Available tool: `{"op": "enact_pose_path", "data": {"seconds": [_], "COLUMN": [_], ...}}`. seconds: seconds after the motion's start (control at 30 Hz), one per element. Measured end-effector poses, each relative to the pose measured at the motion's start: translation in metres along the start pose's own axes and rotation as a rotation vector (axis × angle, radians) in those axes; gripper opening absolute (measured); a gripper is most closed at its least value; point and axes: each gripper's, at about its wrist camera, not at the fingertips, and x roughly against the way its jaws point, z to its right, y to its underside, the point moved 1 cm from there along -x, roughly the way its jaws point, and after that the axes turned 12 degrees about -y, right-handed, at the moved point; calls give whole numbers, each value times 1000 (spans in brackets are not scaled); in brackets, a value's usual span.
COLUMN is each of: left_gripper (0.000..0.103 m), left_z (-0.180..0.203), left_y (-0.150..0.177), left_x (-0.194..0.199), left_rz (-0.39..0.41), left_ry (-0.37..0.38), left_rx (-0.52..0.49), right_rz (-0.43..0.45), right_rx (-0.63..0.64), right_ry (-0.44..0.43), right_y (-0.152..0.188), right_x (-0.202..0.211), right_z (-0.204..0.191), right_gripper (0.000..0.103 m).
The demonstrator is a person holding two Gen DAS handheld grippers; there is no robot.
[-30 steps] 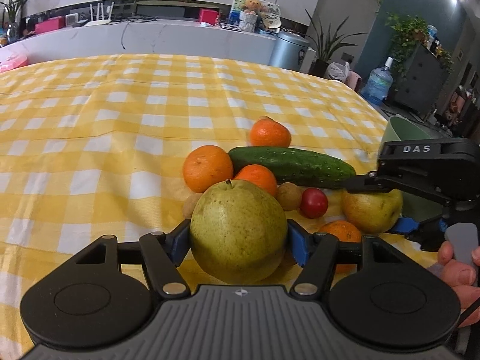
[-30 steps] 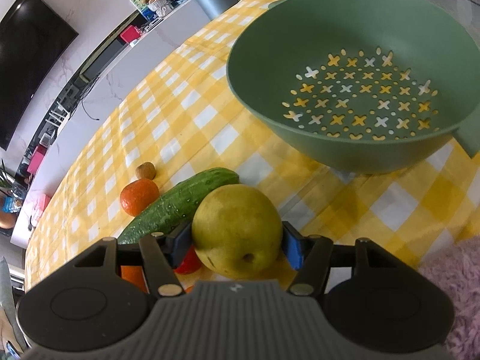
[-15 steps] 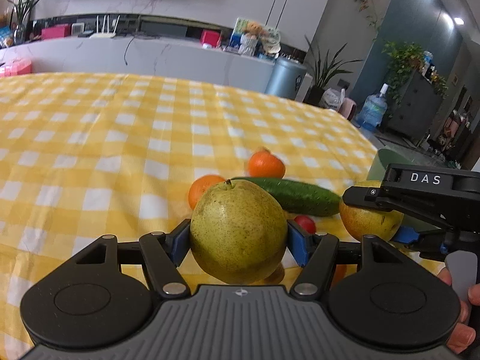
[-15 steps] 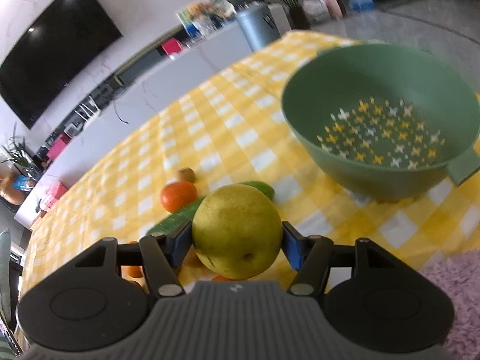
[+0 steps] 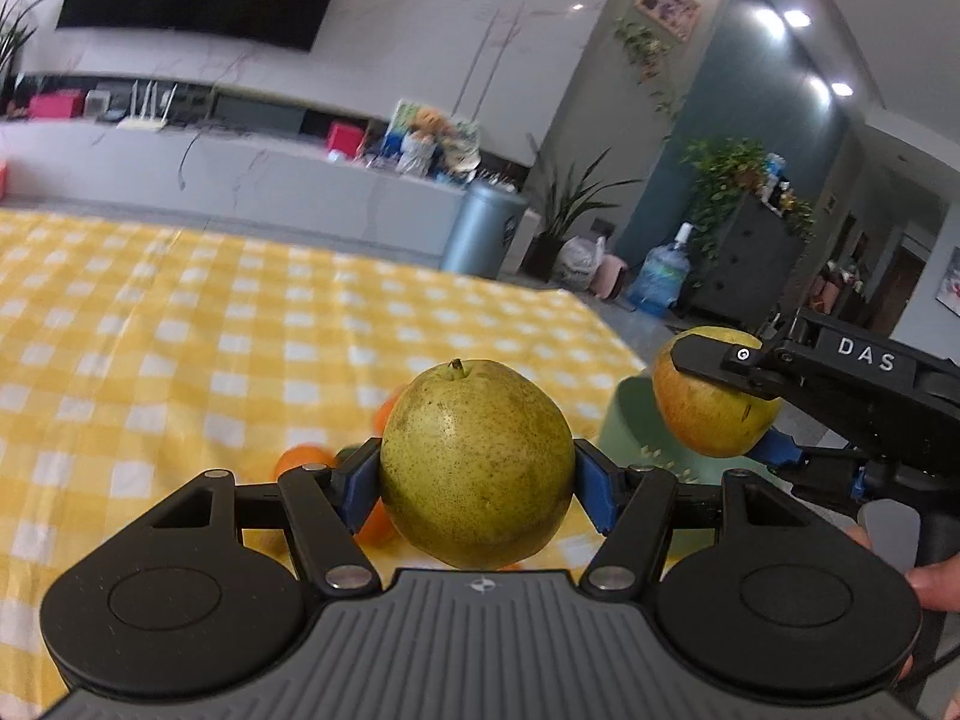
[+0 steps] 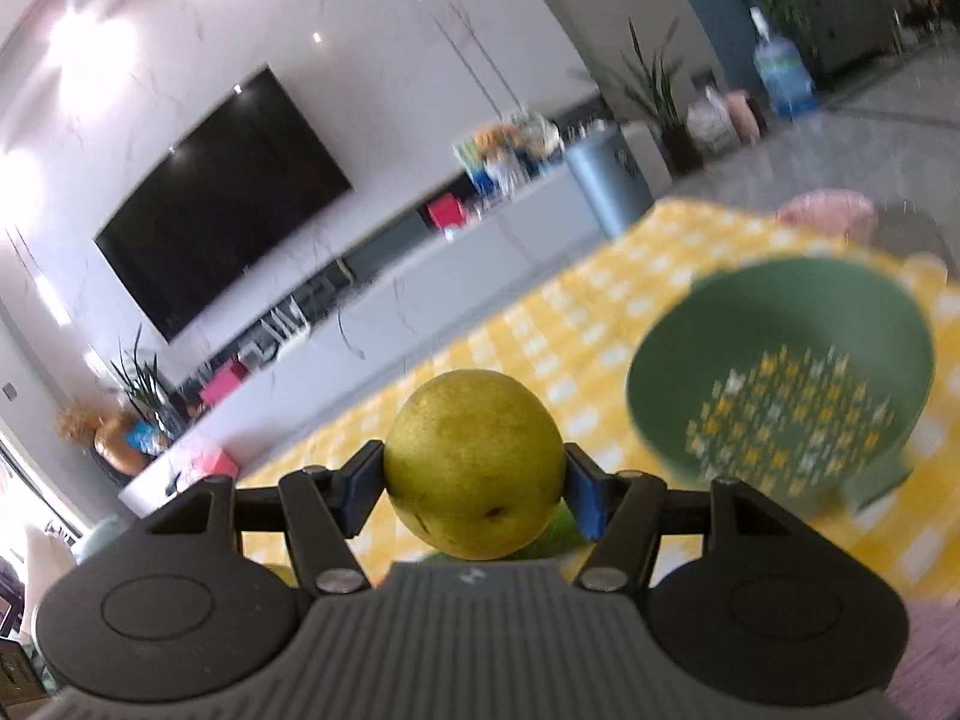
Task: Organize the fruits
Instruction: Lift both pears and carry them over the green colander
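Observation:
My left gripper (image 5: 477, 477) is shut on a green speckled pear (image 5: 477, 462), held above the yellow checked tablecloth (image 5: 180, 348). My right gripper (image 6: 474, 477) is shut on a yellow-green pear (image 6: 474, 465); in the left wrist view that pear (image 5: 708, 408) hangs above the green colander (image 5: 636, 426). In the right wrist view the green colander (image 6: 780, 348) lies lower right, with nothing in it. Oranges (image 5: 300, 459) and part of a cucumber (image 6: 555, 531) show behind the held pears.
The table's far edge (image 5: 420, 267) runs before a grey counter. A bin (image 5: 486, 228), plants and a water bottle (image 5: 660, 282) stand on the floor beyond. A pink fluffy thing (image 6: 936, 660) lies at the lower right.
Both grippers have risen and tilted upward with their pears. The fruit pile has dropped low in both views. The right pear now hangs over the colander.

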Motion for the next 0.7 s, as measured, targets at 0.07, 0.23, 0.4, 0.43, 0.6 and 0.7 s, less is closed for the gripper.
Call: {"op": "enact_pose_path", "data": {"seconds": [0.07, 0.23, 0.4, 0.43, 0.6, 0.7], "left_gripper": [75, 75, 75, 75, 75, 75], "left_z": [9, 30, 57, 62, 100, 127], "left_y": [-5, -20, -32, -33, -38, -33], "left_x": [5, 6, -14, -20, -65, -94], "left_rz": [16, 5, -62, -73, -166, -234], "left_ry": [22, 139, 268, 278, 336, 371], "left_rx": [-11, -26, -33, -39, -107, -183], "right_rz": [34, 105, 160, 170, 239, 269], "right_rx": [6, -36, -106, -111, -177, -194], "right_ry": [8, 64, 114, 125, 144, 159], "right_y": [-8, -23, -33, -35, -38, -40], "right_x": [11, 33, 53, 58, 82, 92], "right_z": [2, 24, 56, 62, 89, 104], "right_gripper": [60, 60, 60, 60, 60, 60]}}
